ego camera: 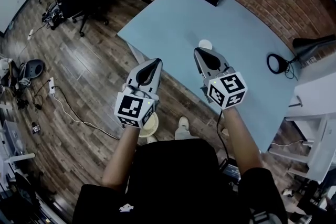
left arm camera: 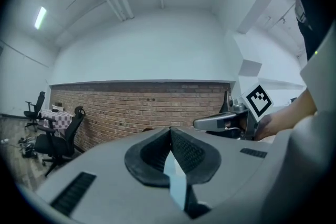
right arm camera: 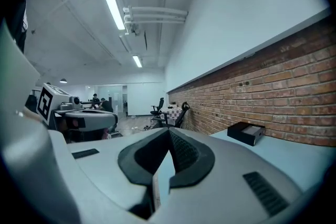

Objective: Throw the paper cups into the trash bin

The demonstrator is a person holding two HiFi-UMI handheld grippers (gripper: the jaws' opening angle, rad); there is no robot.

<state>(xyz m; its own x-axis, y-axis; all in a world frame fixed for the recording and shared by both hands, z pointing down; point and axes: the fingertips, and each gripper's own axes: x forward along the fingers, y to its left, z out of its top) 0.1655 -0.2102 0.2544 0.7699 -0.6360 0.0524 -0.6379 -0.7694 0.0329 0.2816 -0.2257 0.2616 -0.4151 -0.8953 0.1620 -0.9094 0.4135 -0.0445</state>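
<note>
One paper cup (ego camera: 205, 44) stands on the blue table (ego camera: 173, 18) near its front edge, just beyond the tip of the right gripper (ego camera: 199, 52). The right gripper and the left gripper (ego camera: 156, 63) are both clenched on nothing (no trash bin is identifiable in any view). The step in hand appears to be the approach. The next move calls for parting the right jaws, then closing them on the cup wall.

Half-seen things by the table

A white round thing (ego camera: 205, 44) on the table (ego camera: 173, 23) is partly covered by the right gripper (ego camera: 197, 52) (cup or lid, cannot tell). A pale disc (ego camera: 151, 125) lies half under the left gripper (ego camera: 158, 62). The picture's right edge cuts off the lamp (ego camera: 314, 45).
</note>
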